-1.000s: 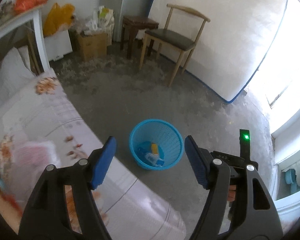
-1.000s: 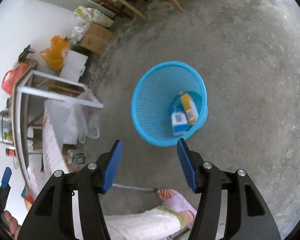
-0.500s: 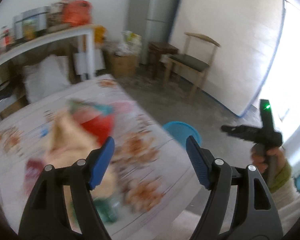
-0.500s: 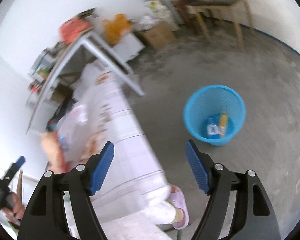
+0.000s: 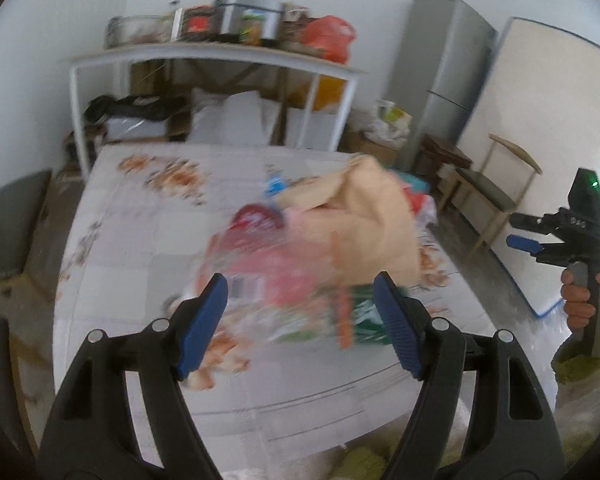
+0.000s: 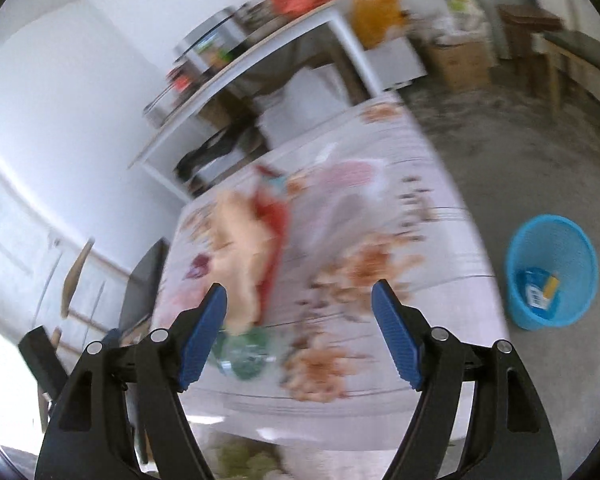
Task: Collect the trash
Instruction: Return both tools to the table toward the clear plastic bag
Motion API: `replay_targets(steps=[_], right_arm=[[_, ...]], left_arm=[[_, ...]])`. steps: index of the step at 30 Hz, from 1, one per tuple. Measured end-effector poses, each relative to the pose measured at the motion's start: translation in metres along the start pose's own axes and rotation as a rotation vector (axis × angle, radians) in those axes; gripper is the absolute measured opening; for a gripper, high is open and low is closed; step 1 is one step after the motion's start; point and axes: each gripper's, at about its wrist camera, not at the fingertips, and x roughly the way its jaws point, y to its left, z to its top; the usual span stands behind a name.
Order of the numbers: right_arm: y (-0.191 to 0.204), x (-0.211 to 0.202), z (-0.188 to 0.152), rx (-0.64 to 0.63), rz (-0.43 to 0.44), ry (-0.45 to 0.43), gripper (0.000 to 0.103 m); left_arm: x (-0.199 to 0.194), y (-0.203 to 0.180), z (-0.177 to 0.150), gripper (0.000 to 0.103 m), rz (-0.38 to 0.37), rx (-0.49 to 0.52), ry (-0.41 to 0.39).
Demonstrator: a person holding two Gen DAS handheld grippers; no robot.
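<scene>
Left of the blue mesh basket (image 6: 552, 272), crumpled wrappers and a tan paper bag (image 5: 364, 228) lay heaped on the floral-clothed table (image 5: 112, 240), within reach for collecting. The left tool (image 5: 300, 328) hung over the heap, jaws apart and empty; the right tool (image 6: 300, 332) gaped empty likewise. The basket, on the concrete floor, already held two cartons.

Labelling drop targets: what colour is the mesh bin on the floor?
Bright blue. The bin shows best in the right wrist view, on the floor beside the bed.
</scene>
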Motion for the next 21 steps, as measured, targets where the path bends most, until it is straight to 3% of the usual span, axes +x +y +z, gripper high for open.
replay_targets(steps=[11, 18, 21], right_arm=[[0.096, 0.07, -0.02, -0.139, 0.113, 0.177, 0.073], [0.123, 0.105, -0.029, -0.171, 0.093, 0.243, 0.073], [0.129, 0.115, -0.031, -0.193, 0.073, 0.241, 0.073]], left_arm=[[0.011, 0.044, -0.029, 0.071, 0.063, -0.061, 0.013], [0.023, 0.068, -0.034, 0.07, -0.006, -0.187, 0.029], [0.035, 0.084, -0.034, 0.07, -0.081, -0.281, 0.05]])
